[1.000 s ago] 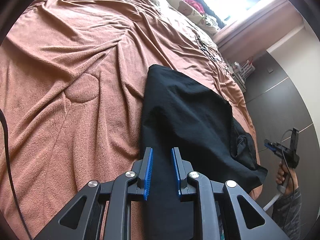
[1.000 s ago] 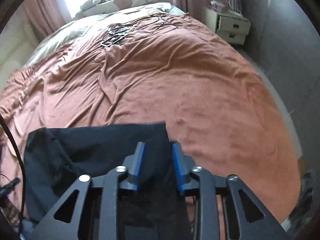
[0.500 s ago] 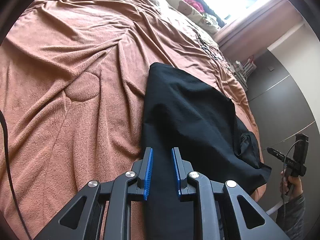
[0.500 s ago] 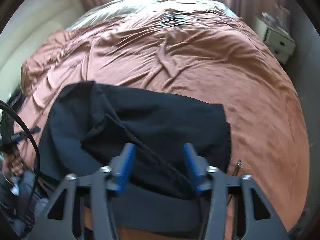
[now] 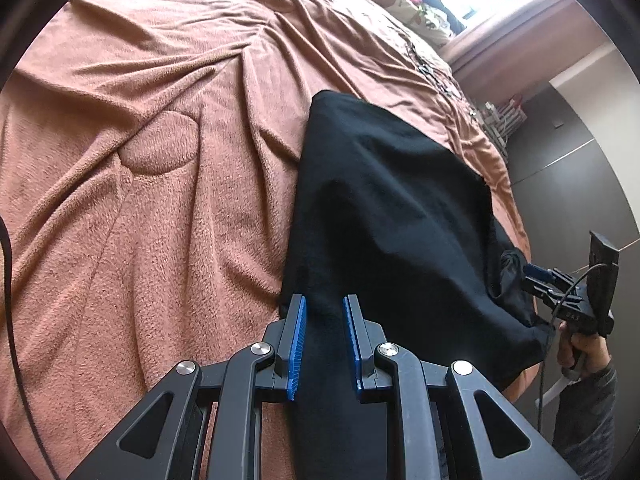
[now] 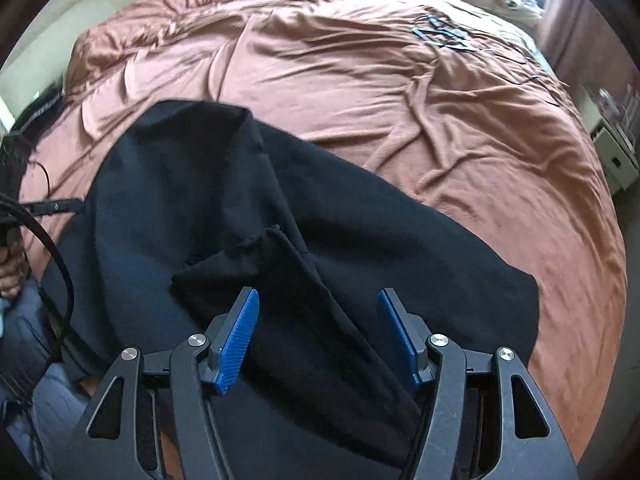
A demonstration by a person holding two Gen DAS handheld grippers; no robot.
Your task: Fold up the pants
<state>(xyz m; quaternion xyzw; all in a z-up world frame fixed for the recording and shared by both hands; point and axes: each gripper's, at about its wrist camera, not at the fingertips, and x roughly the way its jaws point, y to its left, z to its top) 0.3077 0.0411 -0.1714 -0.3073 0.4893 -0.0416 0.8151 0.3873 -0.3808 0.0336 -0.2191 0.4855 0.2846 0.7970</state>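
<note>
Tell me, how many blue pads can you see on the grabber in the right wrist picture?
2. One blue pad is on the left finger and the other on the right finger, both above the black pants. None look hidden.

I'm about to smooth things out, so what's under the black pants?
The black pants lie on the rumpled brown blanket, one edge hanging over the bed's side. Whatever lies beneath the cloth itself is covered.

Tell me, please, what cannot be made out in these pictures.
- Pants waistband and hems: both views, dark folds and the bottom edge hide them.
- Dark items on the blanket: right wrist view, too small.
- Rack contents: left wrist view, too small.
</note>
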